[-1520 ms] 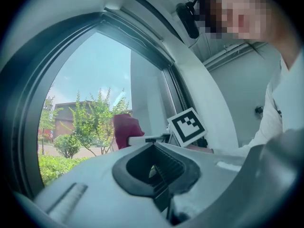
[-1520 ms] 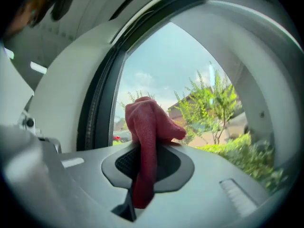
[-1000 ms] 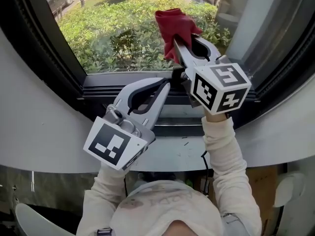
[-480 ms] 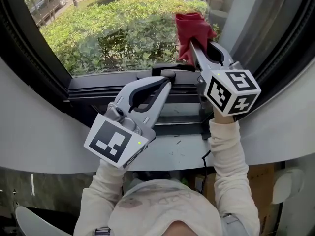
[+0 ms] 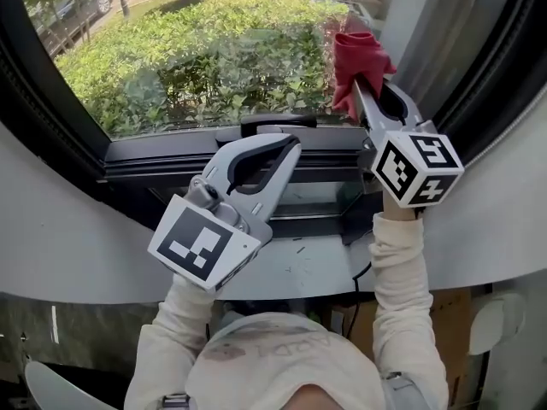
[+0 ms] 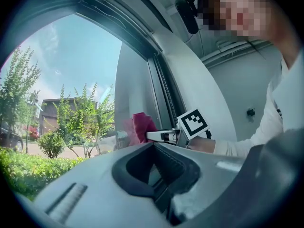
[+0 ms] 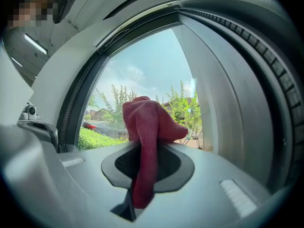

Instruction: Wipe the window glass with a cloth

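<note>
The left tongs point(image 5: 289, 146) point up and to the right, jaws together with nothing between them, and their marker cube point(image 5: 205, 246) sits low, nearest the person. The right tongs point(image 5: 360, 82) reach higher and farther out, jaws clamped on a red cloth point(image 5: 354, 52) that bunches beyond their tips. Both forearms, in pale sleeves point(image 5: 402, 290), rise from below, the right one more extended.
</note>
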Demonstrator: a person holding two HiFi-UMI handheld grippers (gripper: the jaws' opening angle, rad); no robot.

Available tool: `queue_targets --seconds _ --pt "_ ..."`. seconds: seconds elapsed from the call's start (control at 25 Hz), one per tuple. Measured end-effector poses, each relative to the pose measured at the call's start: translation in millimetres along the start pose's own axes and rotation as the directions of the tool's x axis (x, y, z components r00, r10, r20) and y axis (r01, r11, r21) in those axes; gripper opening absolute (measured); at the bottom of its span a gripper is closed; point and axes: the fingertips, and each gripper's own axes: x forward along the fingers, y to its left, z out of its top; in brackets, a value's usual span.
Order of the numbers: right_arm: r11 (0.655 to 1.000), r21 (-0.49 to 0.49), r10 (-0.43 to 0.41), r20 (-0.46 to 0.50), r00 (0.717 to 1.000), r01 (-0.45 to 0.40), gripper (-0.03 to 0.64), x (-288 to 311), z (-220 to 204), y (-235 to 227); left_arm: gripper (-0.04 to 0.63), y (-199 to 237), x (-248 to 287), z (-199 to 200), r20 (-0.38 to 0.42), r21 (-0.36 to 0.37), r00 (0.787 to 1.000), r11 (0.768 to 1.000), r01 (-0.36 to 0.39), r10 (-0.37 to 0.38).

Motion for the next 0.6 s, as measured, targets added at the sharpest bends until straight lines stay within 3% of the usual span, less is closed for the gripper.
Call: queue_targets --seconds 0.28,0.6 --pt "0.998 0.006 -0.062 0.002 0.998 0.062 0.072 -12.7 -2.2 -29.9 0.0 -7.3 11.3 -0.2 0.001 0.004 1.0 1.0 0.025 -0.025" --pt "0.997 0.043 -0.074 0.042 0.996 0.072 0.069 -12.4 -3.2 -26.3 0.0 -6.4 3.1 -1.5 -0.011 -0.009 1.0 1.0 0.017 -0.017"
